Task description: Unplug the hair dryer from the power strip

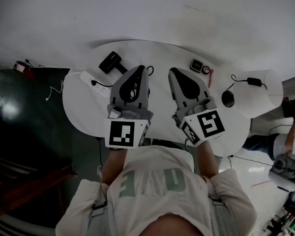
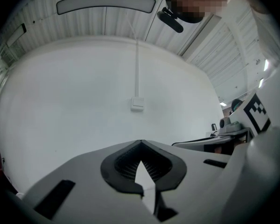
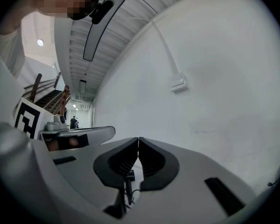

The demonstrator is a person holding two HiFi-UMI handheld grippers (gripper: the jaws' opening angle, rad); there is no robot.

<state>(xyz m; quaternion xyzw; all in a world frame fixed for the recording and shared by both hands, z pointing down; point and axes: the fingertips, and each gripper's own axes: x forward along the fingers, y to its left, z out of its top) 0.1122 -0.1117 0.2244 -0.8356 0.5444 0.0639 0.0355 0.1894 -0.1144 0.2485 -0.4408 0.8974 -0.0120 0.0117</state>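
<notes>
A black hair dryer [image 1: 109,62] lies at the far left of the white round table [image 1: 157,53]. Just nearer me lies the white power strip [image 1: 88,77], with a black plug [image 1: 94,83] in it. My left gripper [image 1: 141,68] [image 2: 141,142] hovers to the right of both, apart from them, its jaws shut with nothing between them. My right gripper [image 1: 172,70] [image 3: 138,138] is beside it, also shut and empty. In the right gripper view a thin black cord [image 3: 129,178] shows on the table through the gap under the jaws, not gripped.
At the table's far right lie a small dark device [image 1: 196,65], a red pen [image 1: 211,77] and a black mouse [image 1: 228,98]. A black adapter [image 1: 254,81] with its cable rests on a white stand. A dark floor area [image 1: 24,112] lies to the left.
</notes>
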